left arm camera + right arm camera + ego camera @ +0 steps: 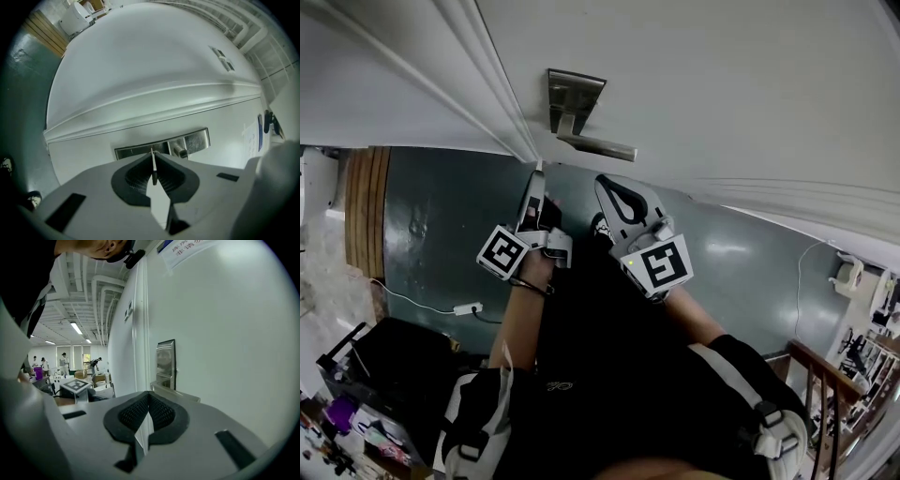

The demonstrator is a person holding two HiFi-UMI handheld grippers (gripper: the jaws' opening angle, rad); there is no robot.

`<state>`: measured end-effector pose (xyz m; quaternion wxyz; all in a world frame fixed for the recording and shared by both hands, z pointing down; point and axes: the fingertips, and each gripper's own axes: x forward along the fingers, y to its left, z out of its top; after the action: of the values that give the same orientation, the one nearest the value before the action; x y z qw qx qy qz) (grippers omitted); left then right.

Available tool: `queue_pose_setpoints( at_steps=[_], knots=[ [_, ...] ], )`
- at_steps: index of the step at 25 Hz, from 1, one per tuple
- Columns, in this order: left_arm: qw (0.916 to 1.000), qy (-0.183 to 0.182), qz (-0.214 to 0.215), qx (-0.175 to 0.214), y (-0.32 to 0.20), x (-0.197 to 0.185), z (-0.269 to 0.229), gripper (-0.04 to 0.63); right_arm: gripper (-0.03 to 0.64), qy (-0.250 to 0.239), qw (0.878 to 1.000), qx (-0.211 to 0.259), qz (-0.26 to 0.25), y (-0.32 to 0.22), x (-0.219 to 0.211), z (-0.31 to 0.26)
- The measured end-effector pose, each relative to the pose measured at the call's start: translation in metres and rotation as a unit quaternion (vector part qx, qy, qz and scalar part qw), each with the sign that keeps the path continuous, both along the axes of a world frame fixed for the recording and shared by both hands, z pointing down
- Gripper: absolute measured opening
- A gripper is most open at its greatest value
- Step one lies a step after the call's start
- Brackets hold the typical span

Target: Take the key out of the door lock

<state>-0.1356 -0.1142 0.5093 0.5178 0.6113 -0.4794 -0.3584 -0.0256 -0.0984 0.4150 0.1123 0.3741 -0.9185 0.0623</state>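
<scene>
Left gripper (pixel 536 180) jaws pinch the key (pixel 153 165) edge-on, just before the lock plate (pixel 161 146); prob. already out, not certain. Right gripper (pixel 615 194) jaws pressed together, empty. Next: draw the key straight back from the door (pixel 722 84).

Open-plan lab or workshop hall, seen from where I stand at a white door (pixel 722 84).

Head view: green floor (pixel 441 216) at 9 o'clock. A power strip (pixel 467 307) with its cable lies on it at 8 o'clock. There is a black bin (pixel 366 366) at 7 o'clock and a railing (pixel 825 394) at 5 o'clock.

Right gripper view: bare ceiling pipes (pixel 101 291) at 11 o'clock and strip lights (pixel 76 327) at 10 o'clock. People (pixel 64 359) stand near boxes (pixel 80 374) at 9 o'clock, and a printed notice (pixel 180 247) is on the door at 12 o'clock.
</scene>
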Motion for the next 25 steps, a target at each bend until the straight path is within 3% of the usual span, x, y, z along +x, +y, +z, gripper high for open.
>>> queue_pose_setpoints(
  at_steps=[9, 11, 13, 16, 20, 25],
  knots=[
    [0.9977, -0.027, -0.061, -0.006, 0.038, -0.042, -0.010, 0.035, 0.008, 0.002, 0.998, -0.001, -0.064, 0.011, -0.042, -0.001],
    [0.9960, -0.057, -0.069, -0.002, 0.047, -0.051, -0.016, 0.035, 0.008, 0.000, 0.997, 0.000, -0.077, 0.015, -0.051, -0.001],
    [0.9913, -0.111, -0.069, 0.016, 0.053, -0.058, -0.029, 0.035, 0.008, 0.003, 0.996, -0.001, -0.086, 0.017, -0.060, -0.002],
    [0.9739, -0.216, -0.059, 0.035, 0.060, -0.061, -0.047, 0.035, 0.008, 0.007, 0.996, 0.003, -0.093, 0.016, -0.069, -0.008],
    [0.9379, -0.341, -0.037, 0.055, 0.061, -0.055, -0.073, 0.037, 0.008, -0.001, 0.994, 0.020, -0.108, 0.015, -0.073, -0.012],
    [0.8996, -0.429, -0.033, 0.075, 0.056, -0.049, -0.106, 0.037, 0.008, -0.001, 0.994, 0.040, -0.106, 0.010, -0.068, -0.027]
  ],
)
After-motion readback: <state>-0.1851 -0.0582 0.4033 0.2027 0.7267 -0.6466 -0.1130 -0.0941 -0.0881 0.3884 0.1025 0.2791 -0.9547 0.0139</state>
